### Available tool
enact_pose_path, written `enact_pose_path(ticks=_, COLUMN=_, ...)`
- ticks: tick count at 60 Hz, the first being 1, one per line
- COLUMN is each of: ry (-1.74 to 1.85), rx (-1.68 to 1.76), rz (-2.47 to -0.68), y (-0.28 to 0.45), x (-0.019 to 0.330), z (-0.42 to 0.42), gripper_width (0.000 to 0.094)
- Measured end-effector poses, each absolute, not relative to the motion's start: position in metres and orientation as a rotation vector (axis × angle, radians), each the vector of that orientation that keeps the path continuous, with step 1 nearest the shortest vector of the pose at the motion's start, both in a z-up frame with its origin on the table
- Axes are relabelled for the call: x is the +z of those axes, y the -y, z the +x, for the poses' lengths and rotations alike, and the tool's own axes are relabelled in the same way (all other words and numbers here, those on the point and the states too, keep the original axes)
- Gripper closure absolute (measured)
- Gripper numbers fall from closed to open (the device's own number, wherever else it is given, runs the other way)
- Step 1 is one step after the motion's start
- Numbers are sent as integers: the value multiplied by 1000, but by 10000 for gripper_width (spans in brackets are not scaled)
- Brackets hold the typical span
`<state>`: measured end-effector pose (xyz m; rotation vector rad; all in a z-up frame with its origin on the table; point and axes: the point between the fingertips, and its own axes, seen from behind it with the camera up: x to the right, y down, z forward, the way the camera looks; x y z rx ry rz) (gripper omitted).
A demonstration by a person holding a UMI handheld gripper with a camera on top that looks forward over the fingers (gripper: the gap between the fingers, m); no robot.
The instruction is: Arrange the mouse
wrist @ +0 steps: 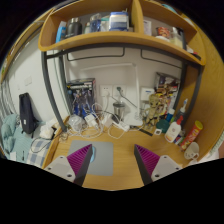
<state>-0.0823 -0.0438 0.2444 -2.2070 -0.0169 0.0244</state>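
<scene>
A single camera rides on the gripper (113, 160), looking forward along its two fingers and slightly down over the desk (115, 145). It stands well back from the cluttered wall (105, 75) ahead, beneath the overhead shelf (100, 42).

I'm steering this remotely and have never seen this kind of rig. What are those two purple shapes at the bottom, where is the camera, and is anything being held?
The camera rides on a hand-held gripper and looks forward along its two fingers. The purple shapes are the pads on those fingers, parts of the tool. The fingers stand open with bare wooden desk between them; nothing is held. Beyond them, against the wall, lie tangled white cables and small clutter. A wooden shelf runs above. I cannot pick out a mouse with certainty.
</scene>
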Motion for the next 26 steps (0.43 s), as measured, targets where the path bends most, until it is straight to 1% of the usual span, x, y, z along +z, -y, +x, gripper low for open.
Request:
enact_pose_path(ticks=10, ry=6, rx=29, rz=-2180, y=84, x=259, z=-41, gripper_width=110)
enact_pose_path(ticks=26, ry=12, rx=31, rz=-2163, y=132, x=257, z=2, gripper_width=120)
